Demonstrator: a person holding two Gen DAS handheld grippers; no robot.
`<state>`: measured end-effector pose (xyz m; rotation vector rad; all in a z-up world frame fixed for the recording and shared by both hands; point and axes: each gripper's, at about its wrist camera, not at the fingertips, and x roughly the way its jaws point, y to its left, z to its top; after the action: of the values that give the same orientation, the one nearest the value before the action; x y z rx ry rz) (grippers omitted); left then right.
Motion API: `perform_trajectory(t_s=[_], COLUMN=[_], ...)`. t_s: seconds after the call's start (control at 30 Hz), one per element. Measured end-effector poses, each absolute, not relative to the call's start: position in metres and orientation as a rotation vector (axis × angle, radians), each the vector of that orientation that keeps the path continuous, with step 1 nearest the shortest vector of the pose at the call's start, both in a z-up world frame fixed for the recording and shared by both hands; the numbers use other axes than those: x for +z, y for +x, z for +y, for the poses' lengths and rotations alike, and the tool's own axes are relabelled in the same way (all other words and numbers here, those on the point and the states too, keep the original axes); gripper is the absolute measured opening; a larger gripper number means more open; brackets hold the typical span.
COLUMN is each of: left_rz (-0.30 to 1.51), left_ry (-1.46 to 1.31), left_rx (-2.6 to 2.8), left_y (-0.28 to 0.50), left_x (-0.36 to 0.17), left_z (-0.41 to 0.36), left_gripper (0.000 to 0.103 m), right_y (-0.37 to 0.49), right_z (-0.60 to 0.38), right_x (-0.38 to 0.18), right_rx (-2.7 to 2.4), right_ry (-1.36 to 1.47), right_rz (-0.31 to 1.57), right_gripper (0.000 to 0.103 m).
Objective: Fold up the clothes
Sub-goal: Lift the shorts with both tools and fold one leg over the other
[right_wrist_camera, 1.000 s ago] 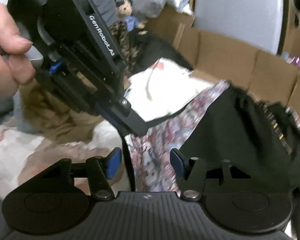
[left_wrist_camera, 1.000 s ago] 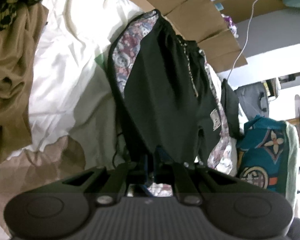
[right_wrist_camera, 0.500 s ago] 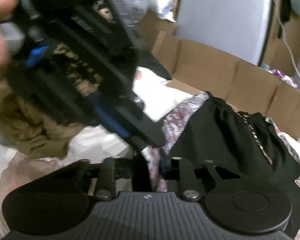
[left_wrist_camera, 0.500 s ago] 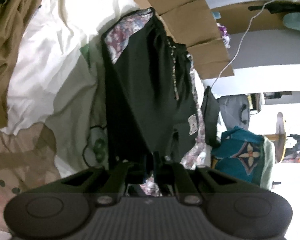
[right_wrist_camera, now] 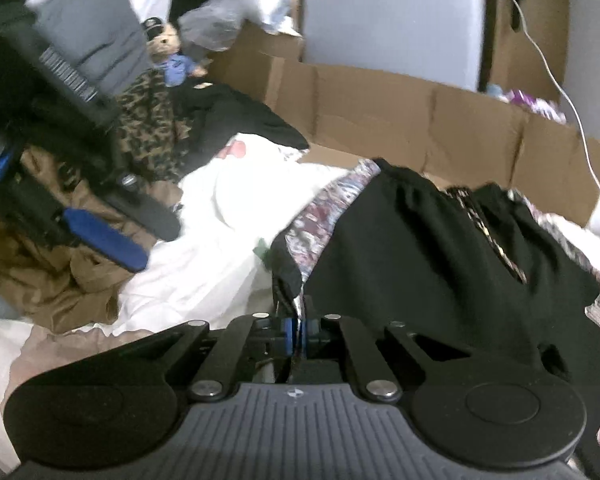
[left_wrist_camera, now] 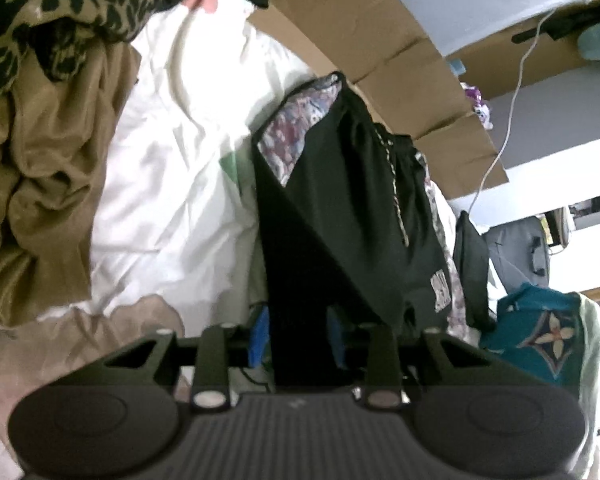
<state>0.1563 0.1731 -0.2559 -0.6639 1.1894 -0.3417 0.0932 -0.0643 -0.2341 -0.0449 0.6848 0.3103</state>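
Left tongs (left_wrist_camera: 296,340) just opened off black shorts (right_wrist_camera: 440,260); right tongs (right_wrist_camera: 296,330) now clamp them.

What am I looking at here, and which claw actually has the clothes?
No robot: a person carries a two-finger claw in each hand, each with a camera looking along its fingers. One picture is from the left claw, the other from the right claw. On the white bedding lie a black garment with patterned lining, a brown cloth and a leopard-print piece. The right claw has just closed on the black garment's edge. The left claw's jaws have just been opening; the right view shows nothing between them.
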Motion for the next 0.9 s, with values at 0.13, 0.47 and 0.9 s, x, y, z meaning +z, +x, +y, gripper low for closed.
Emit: perform_trajectory(t_s=[0.13,0.47,0.9], left_rz=[1.168,1.162,1.198], left_ry=[-0.708,-0.749,-0.757], left_rx=[-0.334,-0.344,-0.481], left_y=[0.154,0.153,0.148], left_x=[-0.265,-0.297,-0.339], left_z=[0.162,0.117,0.024], left_gripper=[0.034,0.042,0.042], right_y=[0.103,0.121,0.133], right_z=[-0.093,-0.159,-0.246], right_x=[-0.231,-0.215,-0.194], right_rx=[0.290,0.296,0.175], right_ry=[0.079,0.266,0.390], right_rz=[0.712,0.749,0.774], right_gripper=[0.002,0.002,0.002])
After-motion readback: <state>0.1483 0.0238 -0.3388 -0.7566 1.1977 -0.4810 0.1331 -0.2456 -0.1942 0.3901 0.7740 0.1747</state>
